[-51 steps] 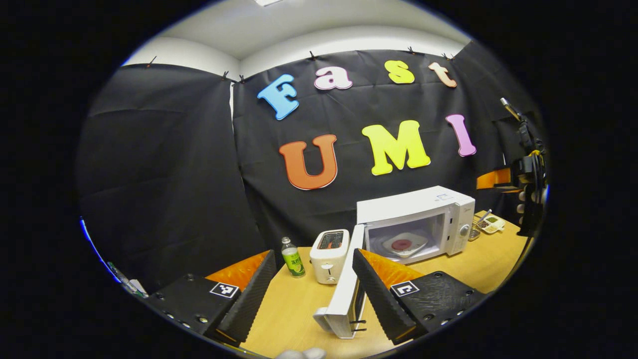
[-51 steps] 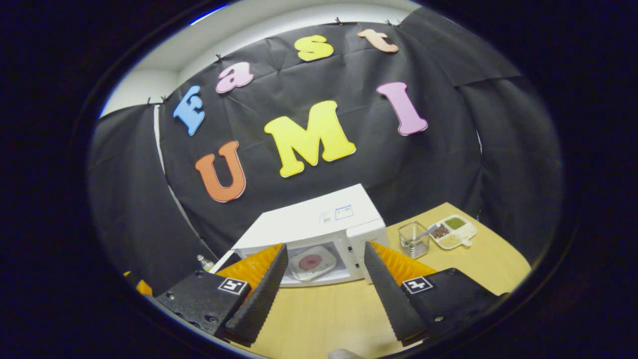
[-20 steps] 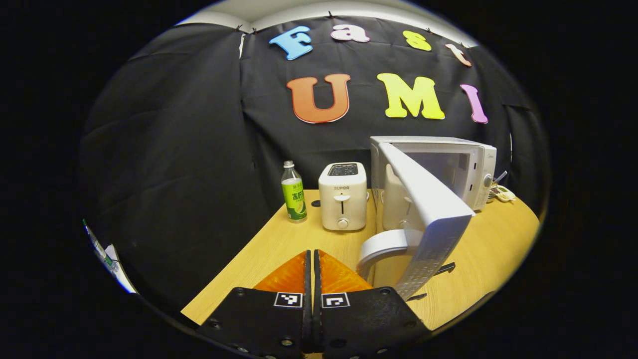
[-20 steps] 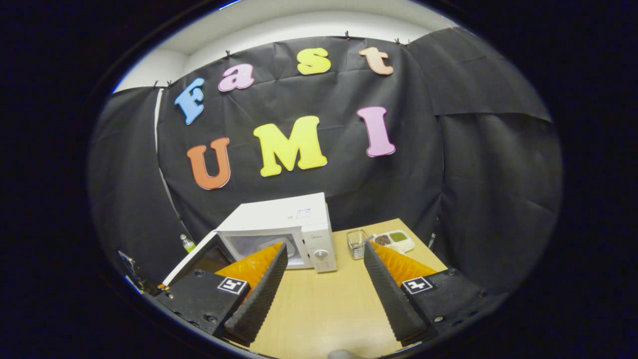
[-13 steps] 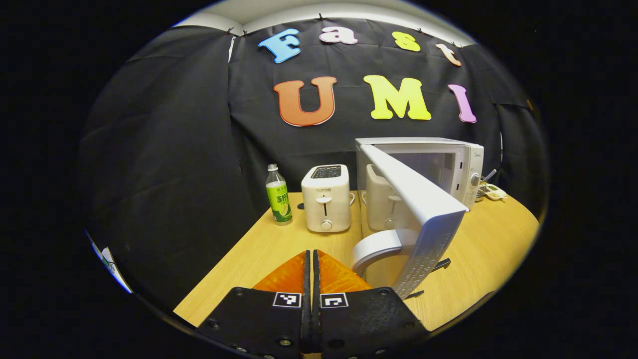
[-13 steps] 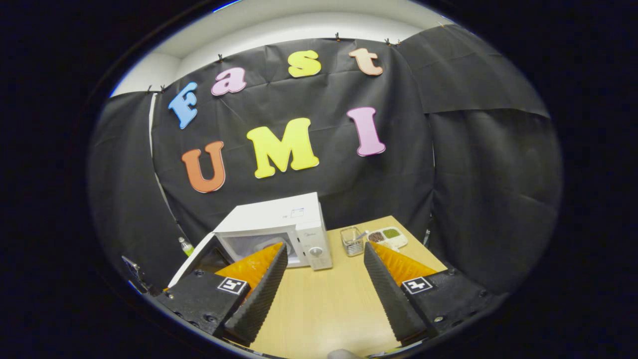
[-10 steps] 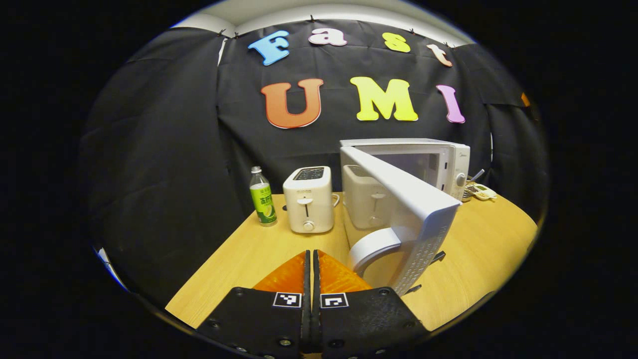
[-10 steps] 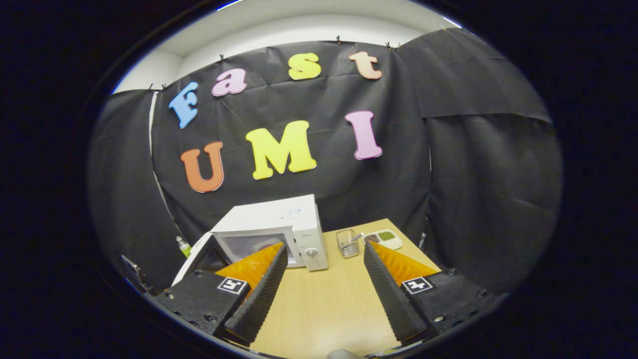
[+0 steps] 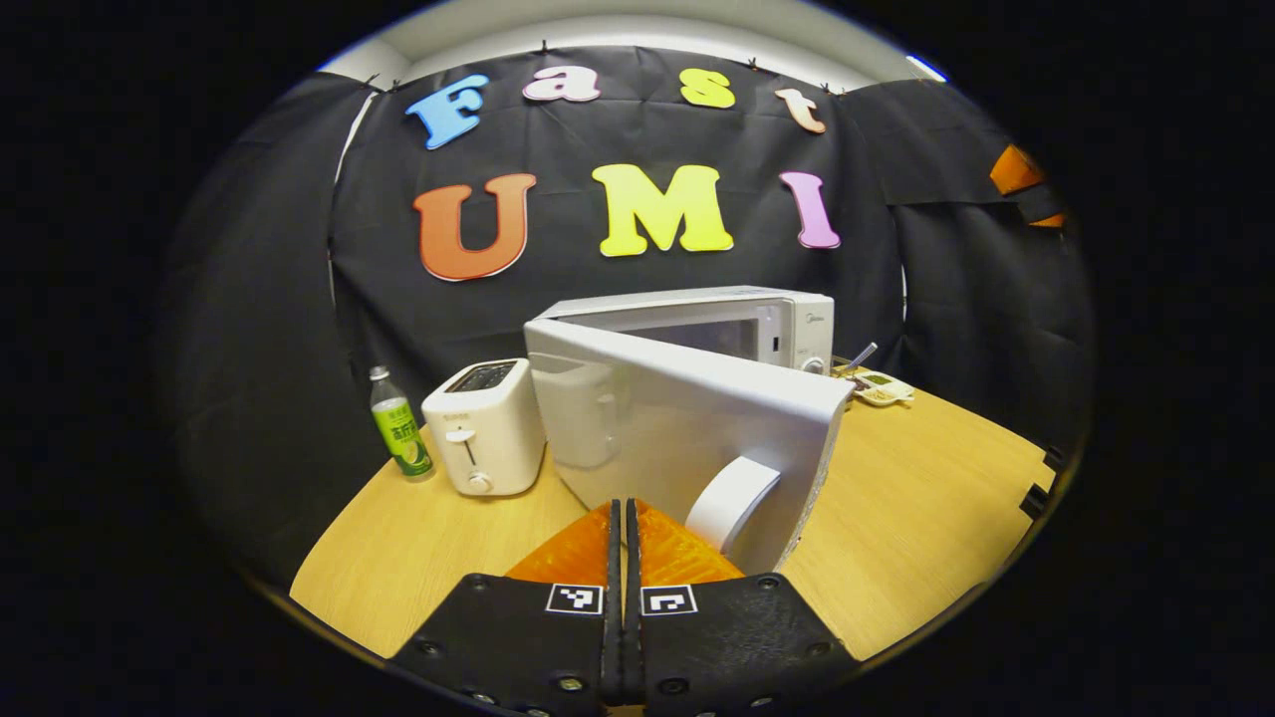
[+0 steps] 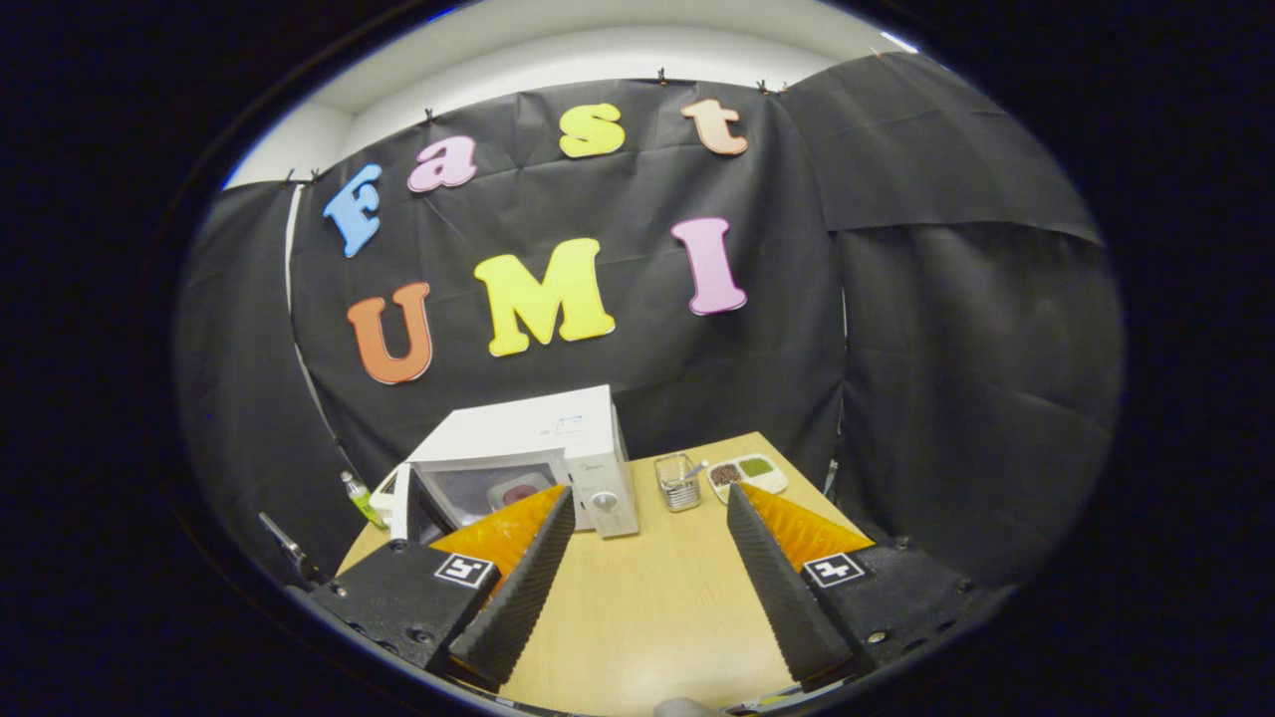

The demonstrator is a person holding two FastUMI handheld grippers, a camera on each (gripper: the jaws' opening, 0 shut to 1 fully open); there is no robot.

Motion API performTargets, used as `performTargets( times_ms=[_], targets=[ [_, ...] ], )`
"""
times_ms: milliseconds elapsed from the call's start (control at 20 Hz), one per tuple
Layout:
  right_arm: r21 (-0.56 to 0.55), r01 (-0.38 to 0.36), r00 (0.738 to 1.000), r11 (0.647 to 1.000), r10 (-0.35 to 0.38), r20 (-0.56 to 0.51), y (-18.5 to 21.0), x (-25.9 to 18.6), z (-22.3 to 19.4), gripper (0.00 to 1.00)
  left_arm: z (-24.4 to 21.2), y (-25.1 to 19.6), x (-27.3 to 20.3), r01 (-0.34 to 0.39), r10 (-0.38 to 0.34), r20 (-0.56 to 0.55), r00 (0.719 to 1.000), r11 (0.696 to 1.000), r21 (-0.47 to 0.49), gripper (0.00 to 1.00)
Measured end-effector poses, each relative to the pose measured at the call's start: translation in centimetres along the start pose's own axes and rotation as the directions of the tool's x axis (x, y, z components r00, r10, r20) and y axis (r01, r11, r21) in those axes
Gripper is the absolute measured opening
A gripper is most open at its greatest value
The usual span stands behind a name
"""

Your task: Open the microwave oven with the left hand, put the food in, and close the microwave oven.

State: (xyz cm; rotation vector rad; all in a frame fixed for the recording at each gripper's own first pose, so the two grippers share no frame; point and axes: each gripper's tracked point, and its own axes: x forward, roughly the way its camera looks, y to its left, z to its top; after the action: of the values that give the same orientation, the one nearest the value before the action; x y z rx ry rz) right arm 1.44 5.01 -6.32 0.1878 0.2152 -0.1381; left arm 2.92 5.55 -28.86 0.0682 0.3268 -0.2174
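The white microwave (image 9: 697, 321) stands at the back of the wooden table (image 9: 896, 498). Its door (image 9: 657, 418) hangs about half open, outer face toward me. My left gripper (image 9: 625, 506) is shut with nothing between its fingers, and its tips sit close against the door face just left of the curved handle (image 9: 732, 498). In the right gripper view the microwave (image 10: 543, 433) lies farther off, door (image 10: 403, 503) ajar at its left. A plate of red food (image 10: 516, 493) rests inside. My right gripper (image 10: 649, 496) is open and holds nothing, above the table in front of the oven.
A white toaster (image 9: 483, 428) and a green-labelled bottle (image 9: 398, 438) stand left of the microwave. To its right are a glass cup (image 10: 680, 483) and a divided condiment tray (image 10: 747, 473). Bare tabletop (image 10: 657, 597) stretches in front of the microwave.
The left gripper has shut and come round to the door's outer face, and the door has swung toward the oven. The open right gripper has drawn back from the microwave.
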Motion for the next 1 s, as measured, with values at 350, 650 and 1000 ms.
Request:
performTargets(
  times_ms=[350, 650, 1000],
  targets=[
    [-0.016, 0.018, 1.000, 1.000, -0.019, -0.025, -2.5, 1.2, 0.2, 0.98, 2.1, -5.6, 4.4, 0.086, -0.087, 0.019, 0.996, 0.995, 0.043, 0.00],
    [0.006, 0.023, 0.998, 1.000, -0.022, -0.063, -4.5, 3.6, 0.4, 0.98, 4.1, -9.8, 8.6, 0.127, -0.129, 0.031, 0.991, 0.991, 0.050, 0.00],
    [-0.001, 0.021, 0.996, 1.000, -0.021, -0.088, -6.4, 6.7, 1.1, 0.98, 5.8, -13.5, 14.3, 0.145, -0.146, 0.034, 0.989, 0.989, 0.033, 0.00]
  ],
)
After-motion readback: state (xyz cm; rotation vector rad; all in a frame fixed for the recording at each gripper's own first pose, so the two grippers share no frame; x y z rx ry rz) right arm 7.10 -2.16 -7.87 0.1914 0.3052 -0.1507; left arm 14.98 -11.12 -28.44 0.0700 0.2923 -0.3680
